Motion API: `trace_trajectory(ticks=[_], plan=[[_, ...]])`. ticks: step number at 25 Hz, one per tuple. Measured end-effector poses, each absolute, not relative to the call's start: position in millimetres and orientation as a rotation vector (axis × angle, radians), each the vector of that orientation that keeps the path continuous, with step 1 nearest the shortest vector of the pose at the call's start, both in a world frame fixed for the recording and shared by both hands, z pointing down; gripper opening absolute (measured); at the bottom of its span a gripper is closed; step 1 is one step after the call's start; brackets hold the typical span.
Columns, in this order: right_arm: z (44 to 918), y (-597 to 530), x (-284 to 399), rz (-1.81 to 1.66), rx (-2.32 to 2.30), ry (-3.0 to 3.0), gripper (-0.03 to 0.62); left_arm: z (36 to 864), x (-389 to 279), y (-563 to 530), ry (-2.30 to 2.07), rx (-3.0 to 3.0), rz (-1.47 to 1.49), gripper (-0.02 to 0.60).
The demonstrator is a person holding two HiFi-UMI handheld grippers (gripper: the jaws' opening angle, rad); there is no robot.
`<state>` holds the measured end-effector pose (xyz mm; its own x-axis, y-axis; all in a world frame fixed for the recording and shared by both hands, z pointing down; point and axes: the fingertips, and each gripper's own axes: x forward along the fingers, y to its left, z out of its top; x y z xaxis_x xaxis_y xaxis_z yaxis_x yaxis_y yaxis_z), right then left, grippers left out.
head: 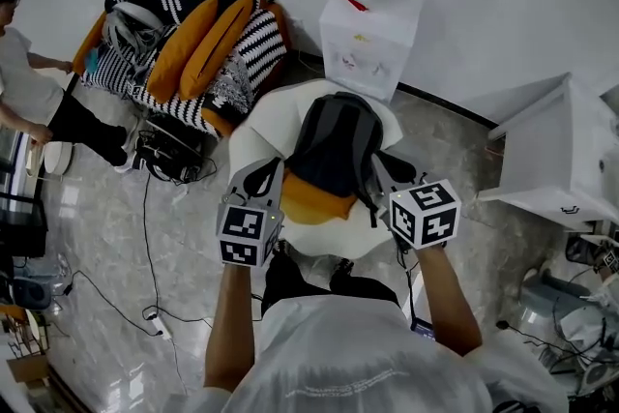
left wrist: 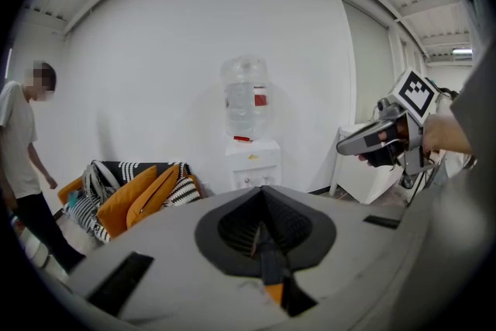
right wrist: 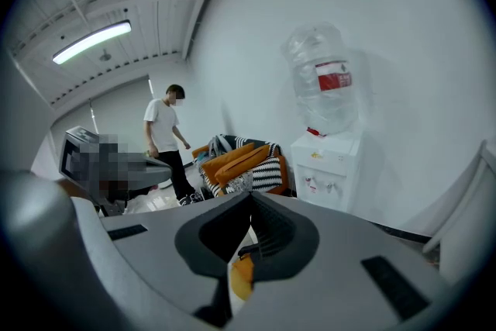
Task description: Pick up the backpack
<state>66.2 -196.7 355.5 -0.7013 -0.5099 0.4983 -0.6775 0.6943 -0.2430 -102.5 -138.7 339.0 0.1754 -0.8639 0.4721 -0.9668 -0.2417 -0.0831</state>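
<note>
My left claw [head: 270, 173] and right claw [head: 383, 167] both had their jaws together. The backpack [head: 334, 142] lay between them, on a white seat [head: 253, 136]. I judged I must open them first, then clamp both sides evenly.

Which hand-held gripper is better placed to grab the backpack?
Left hand-held gripper, marginally: a dark strap of the backpack lies at its shut jaws' seam; the right hand-held gripper faces mostly orange fabric.

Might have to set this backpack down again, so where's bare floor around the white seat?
Bare marble floor lies between the white seat and the white table on the right, and left of the seat up to the trailing cable. Crowded: beside the sofa, with tangled cables and black gear.
</note>
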Motion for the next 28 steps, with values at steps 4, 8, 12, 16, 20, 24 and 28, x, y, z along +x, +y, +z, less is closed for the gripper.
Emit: trace_trajectory(ticks=[4, 8, 12, 16, 20, 24, 28], plan=[[358.6, -204.5, 56.8, 0.605, 0.973, -2.495, 0.002, 349.9, -117.4, -146.3, -1.723, 2.214, 0.633, 0.029], [367.0, -215.4, 49.6, 0.625, 1.016, -2.463, 0.002, 361.0, -129.4, -162.2, -1.675, 2.223, 0.641, 0.028], [376.2, -226.8, 43.5, 0.644, 1.067, -2.435, 0.002, 376.1, -139.0, -178.8, -1.615, 2.235, 0.647, 0.028], [384.4, -233.9, 37.6, 0.653, 1.097, -2.406, 0.002, 388.5, -145.5, -195.1, -1.558, 2.253, 0.656, 0.028], [396.1, -236.6, 29.8, 0.642, 1.102, -2.361, 0.002, 398.7, -150.8, -210.6, -1.511, 2.266, 0.655, 0.028], [408.4, -242.5, 27.9, 0.663, 1.138, -2.333, 0.002, 411.3, -153.3, -222.7, -1.462, 2.276, 0.67, 0.028], [411.9, -248.7, 27.3, 0.675, 1.174, -2.354, 0.002, 425.4, -154.5, -232.8, -1.417, 2.29, 0.685, 0.028]])
